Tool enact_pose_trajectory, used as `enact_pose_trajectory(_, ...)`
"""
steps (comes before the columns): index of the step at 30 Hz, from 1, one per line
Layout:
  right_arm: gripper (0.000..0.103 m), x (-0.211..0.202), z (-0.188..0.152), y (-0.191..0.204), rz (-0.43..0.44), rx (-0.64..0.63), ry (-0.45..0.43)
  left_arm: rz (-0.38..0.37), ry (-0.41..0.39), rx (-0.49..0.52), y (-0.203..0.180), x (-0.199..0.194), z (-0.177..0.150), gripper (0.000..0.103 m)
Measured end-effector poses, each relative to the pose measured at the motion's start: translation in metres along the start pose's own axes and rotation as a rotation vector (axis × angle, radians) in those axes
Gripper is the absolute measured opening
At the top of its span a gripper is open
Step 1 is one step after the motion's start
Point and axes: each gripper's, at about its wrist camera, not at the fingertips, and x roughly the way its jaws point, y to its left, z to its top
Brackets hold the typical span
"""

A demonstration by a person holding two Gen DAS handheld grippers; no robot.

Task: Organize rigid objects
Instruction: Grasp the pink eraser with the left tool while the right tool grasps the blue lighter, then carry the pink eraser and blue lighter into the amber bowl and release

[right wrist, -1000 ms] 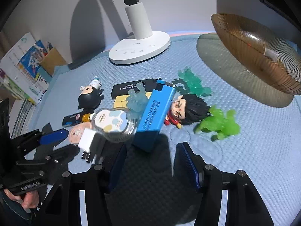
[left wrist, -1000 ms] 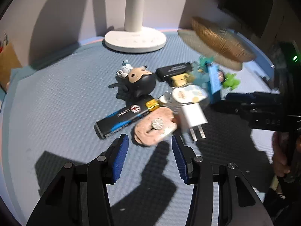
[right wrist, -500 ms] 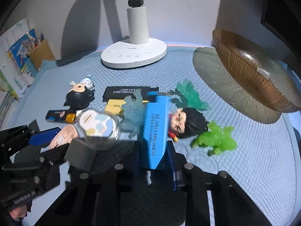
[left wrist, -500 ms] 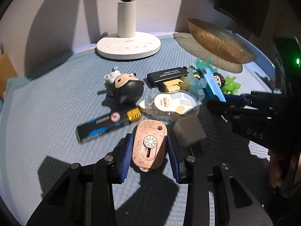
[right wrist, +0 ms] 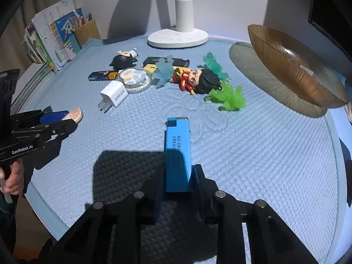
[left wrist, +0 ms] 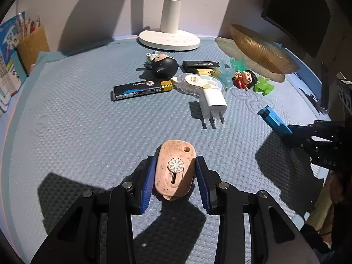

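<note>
L gripper (left wrist: 175,177) clamped pink cutter (left wrist: 175,169) by its sides, R gripper (right wrist: 176,189) blue box (right wrist: 177,154); jaws easing open. Both looked light, stiff, slick.

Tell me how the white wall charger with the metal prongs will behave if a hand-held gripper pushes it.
The white charger looks like a rigid, boxy plastic block, so it should slide rather than roll. Its casing looks smooth and could slip between pads. It lies flat on the textured blue mat, so tipping seems unlikely. It touches the round clear case, which may shift too.
</note>
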Motion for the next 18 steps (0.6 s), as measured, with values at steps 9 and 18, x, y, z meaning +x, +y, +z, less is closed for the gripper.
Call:
enact_pose_trajectory(9, 0.027, 0.013, 0.010, 0.017, -0.117, -0.018, -0.022, 0.073, -0.021, 0.027, -0.012, -0.002, -0.012, 0.036)
enact_pose_trajectory(18, 0.023, -0.014, 0.010, 0.019, 0.150, 0.042, -0.075, 0.036, -0.114, 0.021, -0.033, -0.032, 0.003, 0.031)
